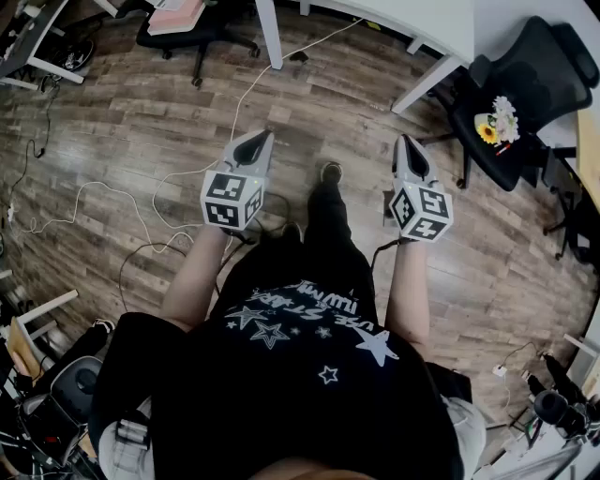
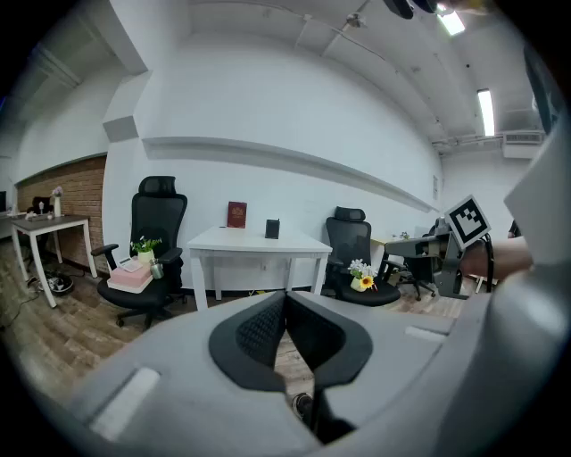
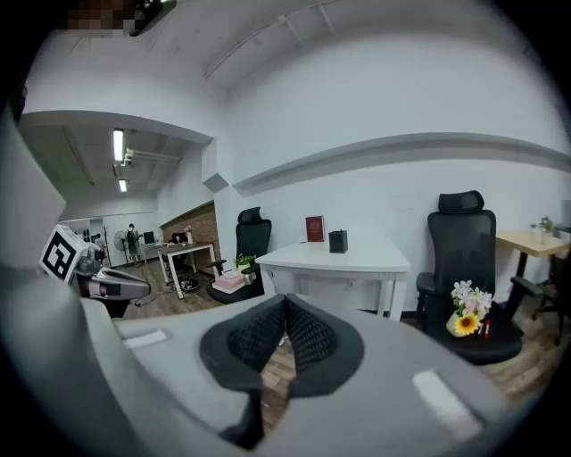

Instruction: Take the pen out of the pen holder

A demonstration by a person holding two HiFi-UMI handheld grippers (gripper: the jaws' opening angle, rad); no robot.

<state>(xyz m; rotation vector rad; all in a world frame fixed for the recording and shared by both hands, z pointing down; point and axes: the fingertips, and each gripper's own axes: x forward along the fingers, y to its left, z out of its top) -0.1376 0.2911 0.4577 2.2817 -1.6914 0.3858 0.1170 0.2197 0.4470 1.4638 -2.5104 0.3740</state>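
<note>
A small black pen holder (image 2: 272,228) (image 3: 337,241) stands on a white table (image 2: 259,243) (image 3: 343,261) across the room, beside an upright red book (image 2: 236,214) (image 3: 314,228). No pen can be made out at this distance. In the head view only the table's corner (image 1: 412,23) shows, without the holder. My left gripper (image 1: 255,141) (image 2: 285,294) and right gripper (image 1: 409,145) (image 3: 285,300) are held out at waist height over the floor, far from the table. Both are shut, pads touching, with nothing between them.
A black office chair (image 1: 511,112) (image 3: 464,268) with a vase of flowers (image 1: 497,122) (image 2: 361,277) (image 3: 464,321) stands right of the table. Left of it, another chair (image 2: 152,259) carries pink books (image 2: 129,277). Cables (image 1: 141,206) trail over the wooden floor.
</note>
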